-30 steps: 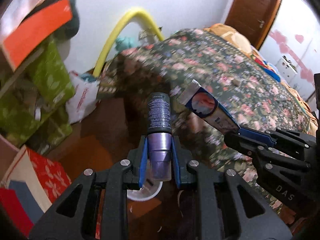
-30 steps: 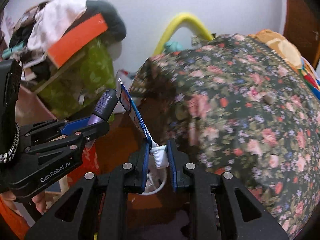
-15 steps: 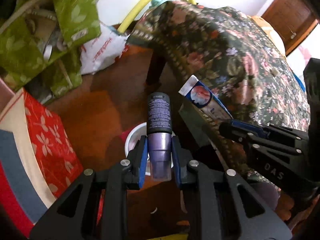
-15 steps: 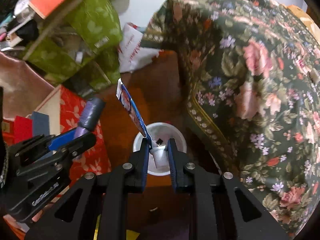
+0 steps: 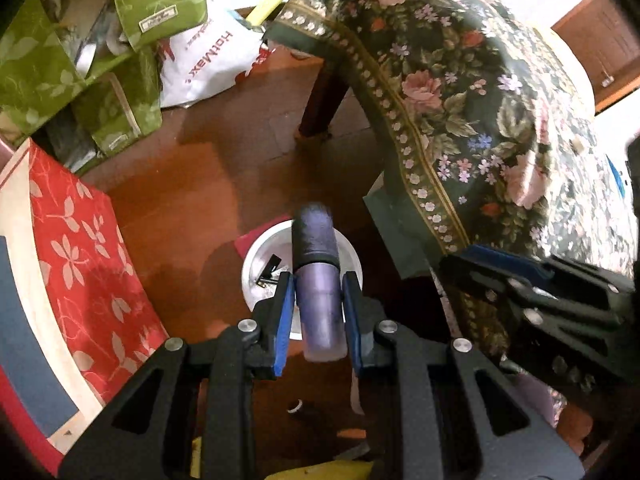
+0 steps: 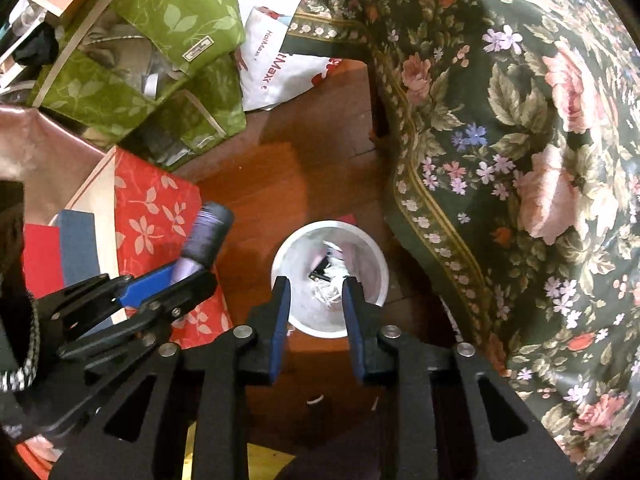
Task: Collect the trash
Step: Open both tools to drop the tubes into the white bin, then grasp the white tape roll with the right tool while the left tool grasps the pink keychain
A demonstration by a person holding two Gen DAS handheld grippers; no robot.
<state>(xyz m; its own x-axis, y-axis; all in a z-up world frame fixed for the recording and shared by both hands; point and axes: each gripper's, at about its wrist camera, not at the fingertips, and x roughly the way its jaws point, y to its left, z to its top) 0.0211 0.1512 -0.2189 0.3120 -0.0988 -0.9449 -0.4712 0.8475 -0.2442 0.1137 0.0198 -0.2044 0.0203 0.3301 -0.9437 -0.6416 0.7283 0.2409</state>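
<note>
A small white trash bin (image 6: 376,268) stands on the wooden floor below both grippers, with paper scraps and a dark bit inside; it also shows in the left wrist view (image 5: 260,252). My left gripper (image 5: 318,288) is shut on a purple bottle with a dark cap (image 5: 318,280) and holds it over the bin. The bottle also shows in the right wrist view (image 6: 204,240). My right gripper (image 6: 314,290) is open and empty directly above the bin. It shows as black fingers (image 5: 520,280) at the right of the left wrist view.
A bed with a dark floral cover (image 6: 520,140) fills the right. Green fabric bags (image 6: 160,60), a white plastic bag (image 6: 276,72) and a red leaf-patterned box (image 6: 160,216) crowd the left. A dark wooden bed leg (image 5: 324,100) stands behind the bin.
Both grippers tilted down and moved over the bin. My right gripper opened and the toothpaste tube it held is gone from its fingers. The left still holds the bottle.
</note>
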